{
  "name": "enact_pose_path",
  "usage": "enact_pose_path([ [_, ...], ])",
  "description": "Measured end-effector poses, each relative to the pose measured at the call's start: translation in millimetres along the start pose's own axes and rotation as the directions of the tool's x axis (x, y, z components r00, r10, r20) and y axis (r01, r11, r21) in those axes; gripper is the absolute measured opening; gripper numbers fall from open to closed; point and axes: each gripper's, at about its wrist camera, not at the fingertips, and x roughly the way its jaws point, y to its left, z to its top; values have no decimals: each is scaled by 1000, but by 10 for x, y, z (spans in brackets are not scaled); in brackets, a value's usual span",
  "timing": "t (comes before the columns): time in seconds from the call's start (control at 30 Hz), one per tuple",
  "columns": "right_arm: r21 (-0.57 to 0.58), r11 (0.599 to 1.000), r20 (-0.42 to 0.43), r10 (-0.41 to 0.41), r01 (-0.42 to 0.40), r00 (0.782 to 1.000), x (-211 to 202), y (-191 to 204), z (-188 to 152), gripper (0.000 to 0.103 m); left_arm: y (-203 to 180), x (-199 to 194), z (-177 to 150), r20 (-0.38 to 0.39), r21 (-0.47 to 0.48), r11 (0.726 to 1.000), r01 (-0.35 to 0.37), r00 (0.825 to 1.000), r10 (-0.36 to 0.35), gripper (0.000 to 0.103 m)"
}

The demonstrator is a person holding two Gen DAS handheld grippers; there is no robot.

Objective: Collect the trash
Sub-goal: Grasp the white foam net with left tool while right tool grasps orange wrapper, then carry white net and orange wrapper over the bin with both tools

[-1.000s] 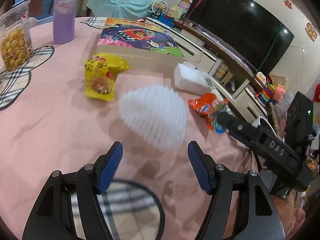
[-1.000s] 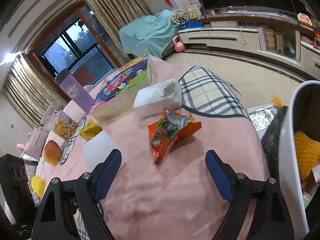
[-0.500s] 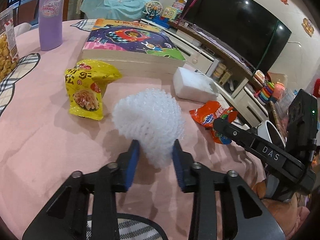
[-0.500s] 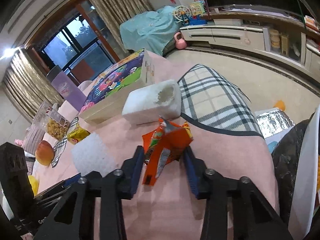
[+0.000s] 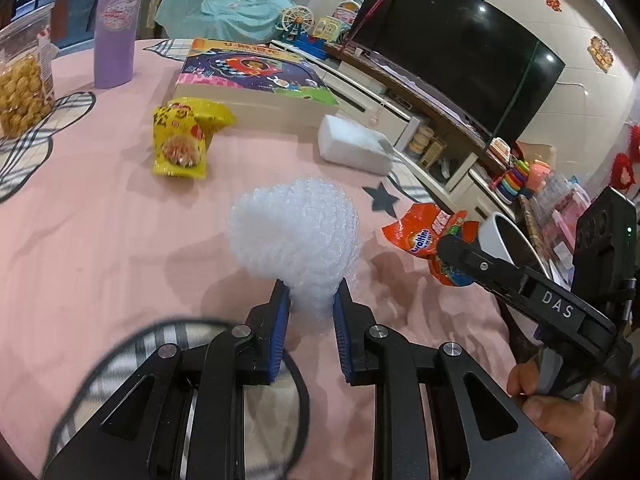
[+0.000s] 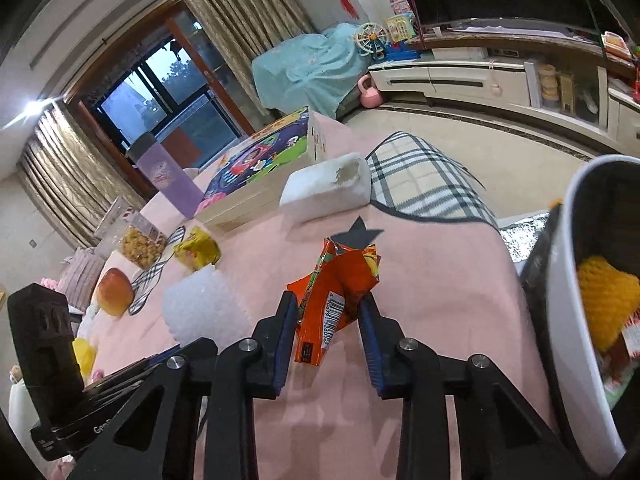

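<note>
My left gripper (image 5: 309,300) is shut on a white foam net (image 5: 294,236) and holds it just above the pink tablecloth; the net also shows in the right wrist view (image 6: 204,308). My right gripper (image 6: 330,308) is shut on an orange snack wrapper (image 6: 336,292), lifted off the cloth; the wrapper shows in the left wrist view (image 5: 430,236). A yellow snack bag (image 5: 180,140) and a white foam block (image 5: 354,148) lie further back. A white trash bin (image 6: 576,300) stands at the table's right edge and holds a yellow net (image 6: 604,296).
A large picture-book box (image 5: 256,76), a purple tumbler (image 5: 116,28) and a jar of snacks (image 5: 22,80) stand at the back of the table. An apple (image 6: 114,292) sits at the left. A TV cabinet (image 5: 440,128) lies beyond the table edge.
Both grippers went from open to shut: the left closed on the foam net, the right on the orange wrapper. Both items now sit lifted between the fingers.
</note>
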Motion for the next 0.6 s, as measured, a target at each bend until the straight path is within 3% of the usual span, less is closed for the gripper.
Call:
enact_pose_path([
  [0.6, -1, 1000, 51, 0, 0, 999, -682, -23, -439, 32, -487, -301, -349, -1, 77, 996, 42, 999, -42, 20],
])
